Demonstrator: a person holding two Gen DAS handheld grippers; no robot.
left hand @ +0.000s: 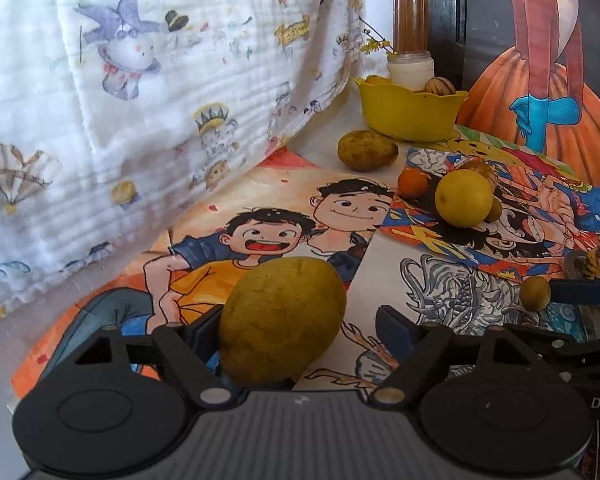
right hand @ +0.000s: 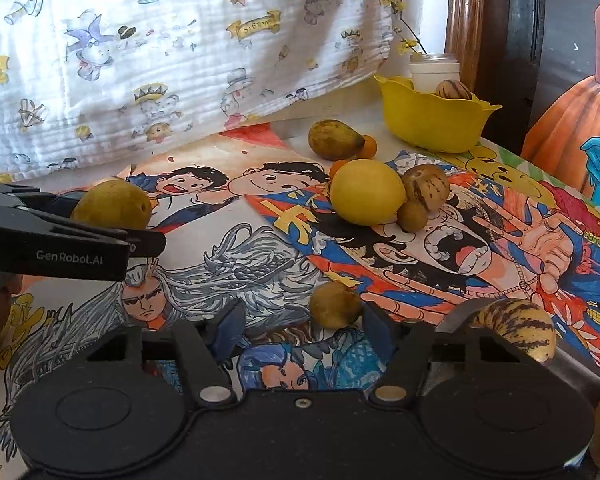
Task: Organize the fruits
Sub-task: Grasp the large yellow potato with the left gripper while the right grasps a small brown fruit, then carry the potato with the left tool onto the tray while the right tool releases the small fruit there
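In the left wrist view a large yellow-green fruit (left hand: 282, 320) lies on the drawings between the fingers of my left gripper (left hand: 298, 322). The left pad touches it and the right pad stands apart, so the jaws are open. In the right wrist view a small brownish-green fruit (right hand: 334, 305) sits between the fingers of my right gripper (right hand: 304, 322), close to the right finger with a gap on its left. A yellow bowl (left hand: 410, 114) (right hand: 432, 120) at the back holds a striped fruit (right hand: 453, 90).
A yellow round fruit (right hand: 366, 192), a striped fruit (right hand: 426, 187) and a small brown one (right hand: 412, 215) cluster mid-table. A green-brown fruit (right hand: 334, 139) and a small orange (right hand: 367, 147) lie near the bowl. A printed white cloth (left hand: 140, 120) hangs on the left. Another striped fruit (right hand: 516, 332) lies at the right.
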